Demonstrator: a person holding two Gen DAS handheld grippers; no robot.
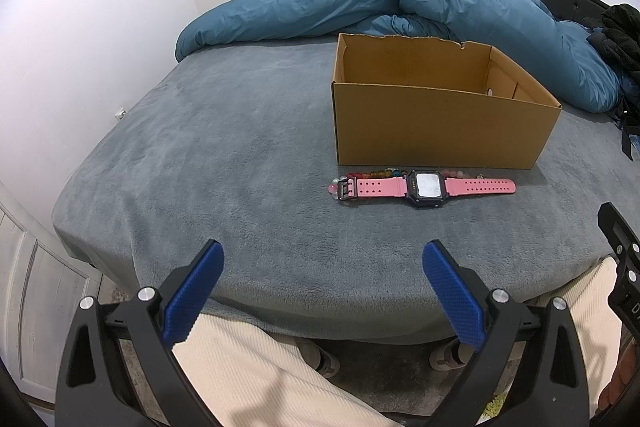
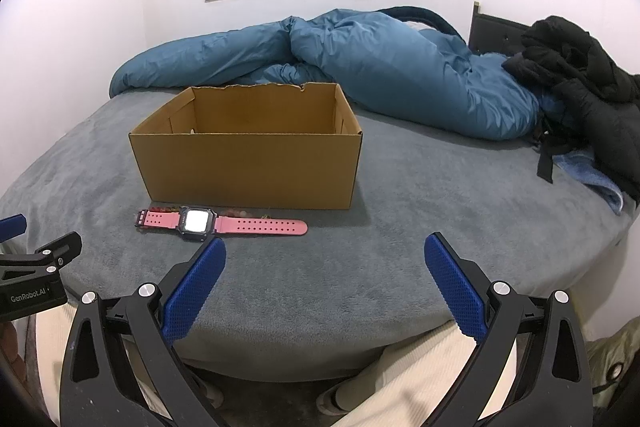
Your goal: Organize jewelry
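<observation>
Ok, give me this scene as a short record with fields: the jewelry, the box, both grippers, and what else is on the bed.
surface: grey blanket on a bed
watch: pink watch, flat, before the box
beads: bead bracelet, between watch and box
box: cardboard box, open-topped; contents mostly hidden
left gripper: jaws open, holding nothing
right gripper: jaws open, holding nothing
bedding: blue duvet, black jacket
</observation>
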